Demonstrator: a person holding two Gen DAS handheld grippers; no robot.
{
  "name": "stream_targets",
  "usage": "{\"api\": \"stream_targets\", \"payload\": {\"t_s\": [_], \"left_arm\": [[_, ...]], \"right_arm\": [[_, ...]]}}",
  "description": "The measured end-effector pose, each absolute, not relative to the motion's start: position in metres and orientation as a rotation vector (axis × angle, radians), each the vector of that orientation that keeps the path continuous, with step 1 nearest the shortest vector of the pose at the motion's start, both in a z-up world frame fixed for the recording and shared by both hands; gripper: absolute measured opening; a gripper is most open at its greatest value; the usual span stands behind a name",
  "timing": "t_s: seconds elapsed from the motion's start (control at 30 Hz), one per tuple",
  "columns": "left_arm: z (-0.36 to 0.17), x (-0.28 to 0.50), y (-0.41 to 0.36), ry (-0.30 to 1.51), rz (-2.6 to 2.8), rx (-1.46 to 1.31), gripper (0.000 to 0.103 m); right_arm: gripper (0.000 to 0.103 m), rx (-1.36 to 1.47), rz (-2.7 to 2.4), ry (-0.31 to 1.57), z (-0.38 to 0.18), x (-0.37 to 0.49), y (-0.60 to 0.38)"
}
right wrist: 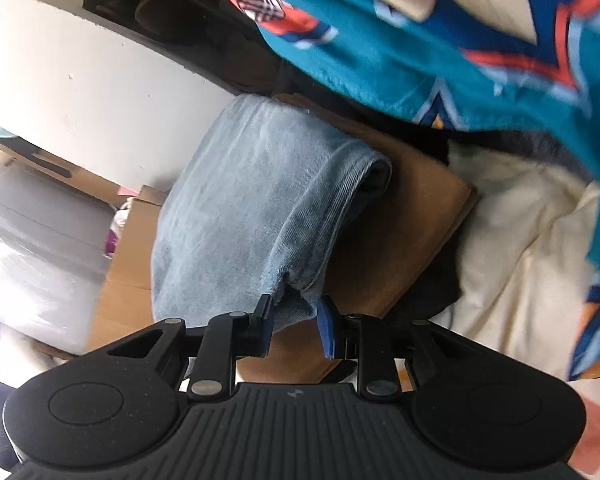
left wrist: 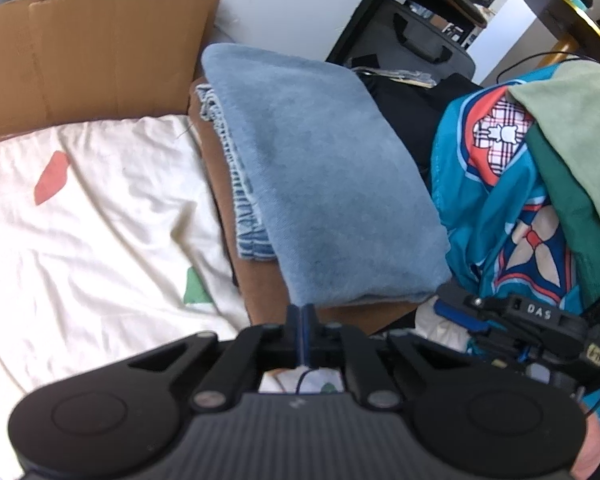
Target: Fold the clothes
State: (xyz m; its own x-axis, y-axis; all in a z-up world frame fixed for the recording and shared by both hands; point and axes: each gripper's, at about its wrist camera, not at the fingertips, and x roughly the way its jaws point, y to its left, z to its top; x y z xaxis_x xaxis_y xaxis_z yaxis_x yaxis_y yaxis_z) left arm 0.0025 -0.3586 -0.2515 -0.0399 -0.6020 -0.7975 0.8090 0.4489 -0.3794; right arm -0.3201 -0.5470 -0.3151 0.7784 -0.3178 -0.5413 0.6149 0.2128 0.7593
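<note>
1. Left fingers [left wrist: 302, 320]: pressed together, nothing visible between the blue pads. They sit just short of the near edge of the folded blue garment [left wrist: 316, 184].
2. Right fingers [right wrist: 294, 326]: apart, with a corner of the blue garment [right wrist: 252, 216] lying between the pads. One pad seems to touch cloth; I cannot tell if it is pinched, so I record no firm hold.
3. Garment location: folded, lying on a brown folded layer [left wrist: 260, 284] on the bed, beside the cream sheet [left wrist: 100, 208]. A cardboard box [left wrist: 92, 56] stands behind the sheet.
4. Key relation: in the left view the garment's long axis runs away from me, from the near edge up toward the far end. The right fingers are at its near corner, so the right hand is the nearer one; the left is just beside the same near edge but off the cloth.
5. Judgement: any next move on this piece turns on that near corner, right hand first.
6. The teal patterned cloth [right wrist: 440, 48] hangs close above the right hand, well blurred; a green garment [left wrist: 572, 120] lies over it in the left view.
7. Hidden or unclear: garment type (trousers or towel) unconfirmed; its underside, the brown layer's extent, and what lies under the teal pile are out of sight. Right view is tilted and smeared at the edges.
</note>
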Motion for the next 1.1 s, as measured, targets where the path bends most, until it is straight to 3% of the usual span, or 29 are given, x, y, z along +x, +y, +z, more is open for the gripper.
{"api": "stream_targets", "payload": {"t_s": [0.1, 0.27, 0.33, 0.47, 0.77, 1.1], "left_arm": [[-0.237, 0.007, -0.352, 1.133, -1.132, 0.246, 0.015], [-0.215, 0.016, -0.341, 1.134, -1.077, 0.266, 0.062], [-0.206, 0.02, -0.335, 1.138, -1.052, 0.278, 0.066], [-0.184, 0.029, -0.319, 1.141, -1.012, 0.284, 0.079], [-0.122, 0.04, -0.271, 1.135, -0.897, 0.27, 0.086], [-0.038, 0.041, -0.216, 1.09, -0.791, 0.234, 0.096]], "right_arm": [[0.045, 1.177, -0.706, 0.343, -0.303, -0.318, -0.545], [0.05, 1.089, -0.763, 0.466, -0.278, -0.306, -0.541], [0.053, 1.068, -0.777, 0.506, -0.268, -0.301, -0.539], [0.07, 1.049, -0.789, 0.579, -0.244, -0.29, -0.534], [0.088, 1.013, -0.806, 0.662, -0.185, -0.271, -0.516], [0.092, 0.995, -0.76, 0.668, -0.106, -0.262, -0.494]]}}
